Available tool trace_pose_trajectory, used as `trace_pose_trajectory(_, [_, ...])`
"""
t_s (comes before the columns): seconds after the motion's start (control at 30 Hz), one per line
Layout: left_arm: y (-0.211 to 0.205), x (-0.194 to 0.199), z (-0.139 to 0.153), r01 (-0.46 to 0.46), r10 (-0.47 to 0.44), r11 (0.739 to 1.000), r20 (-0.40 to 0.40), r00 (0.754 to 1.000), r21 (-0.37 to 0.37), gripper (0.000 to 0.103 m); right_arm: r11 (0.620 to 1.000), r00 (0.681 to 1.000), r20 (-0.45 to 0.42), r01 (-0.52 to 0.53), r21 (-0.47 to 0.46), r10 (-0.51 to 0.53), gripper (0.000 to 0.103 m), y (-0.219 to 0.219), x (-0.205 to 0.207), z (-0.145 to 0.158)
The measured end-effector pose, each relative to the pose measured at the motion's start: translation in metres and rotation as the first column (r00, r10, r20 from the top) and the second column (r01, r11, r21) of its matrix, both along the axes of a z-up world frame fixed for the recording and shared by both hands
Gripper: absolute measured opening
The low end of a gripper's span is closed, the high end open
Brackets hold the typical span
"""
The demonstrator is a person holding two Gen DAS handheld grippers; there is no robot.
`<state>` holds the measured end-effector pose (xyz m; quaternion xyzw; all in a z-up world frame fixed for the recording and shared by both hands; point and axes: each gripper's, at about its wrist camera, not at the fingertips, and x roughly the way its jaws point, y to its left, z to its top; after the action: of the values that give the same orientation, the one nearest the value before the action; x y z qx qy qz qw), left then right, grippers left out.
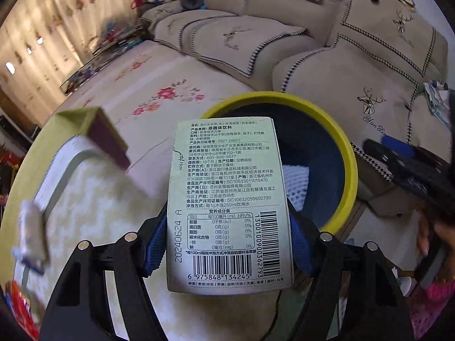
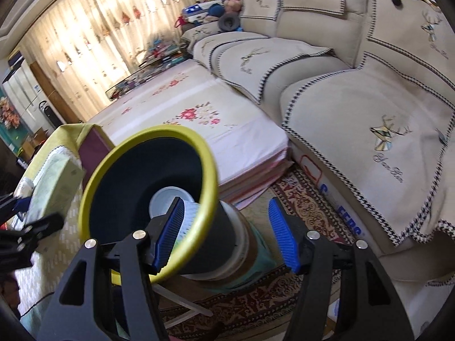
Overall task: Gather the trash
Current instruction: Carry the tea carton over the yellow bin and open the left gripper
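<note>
My left gripper point(image 1: 227, 236) is shut on a pale green tea box point(image 1: 224, 184), its printed back facing the camera. The box hangs just in front of a bin with a yellow-green rim point(image 1: 351, 176) and a dark blue inside. A white mesh piece point(image 1: 295, 182) lies in the bin. In the right wrist view the same bin point(image 2: 210, 164) leans toward the camera. My right gripper point(image 2: 224, 233) is open, its left pad over the rim and its right pad clear of the bin's wall. The right gripper point(image 1: 398, 153) also shows beside the bin in the left wrist view.
A table with a yellow-green cloth point(image 1: 48, 142) carries a purple box point(image 1: 111, 142) and a crumpled wrapper point(image 1: 31, 227). A folded floral mat point(image 2: 199, 119), a beige sofa point(image 2: 369, 108) and a patterned rug point(image 2: 307, 207) lie beyond the bin.
</note>
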<state>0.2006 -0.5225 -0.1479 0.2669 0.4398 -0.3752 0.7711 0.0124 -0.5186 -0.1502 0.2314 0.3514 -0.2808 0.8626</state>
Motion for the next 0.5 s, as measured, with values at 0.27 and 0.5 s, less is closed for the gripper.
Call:
trace_pose_trajectory(0.27, [-0.044,0.017,-0.015,0.0,0.0,1.0,-0.029,1.0,-0.005,0.078,0.999,0.999,-0.006,0.034,-0.01,-0.034,0.063,-0.006,-0.013,0.001])
trace_pose_trajectory(0.5, [0.007,0.007,0.019,-0.045,0.045,0.994,-0.009,0.999,-0.099,0.088,1.0,1.0,-0.012,0.0,-0.019,0.0,0.064,0.01,-0.005,0.004])
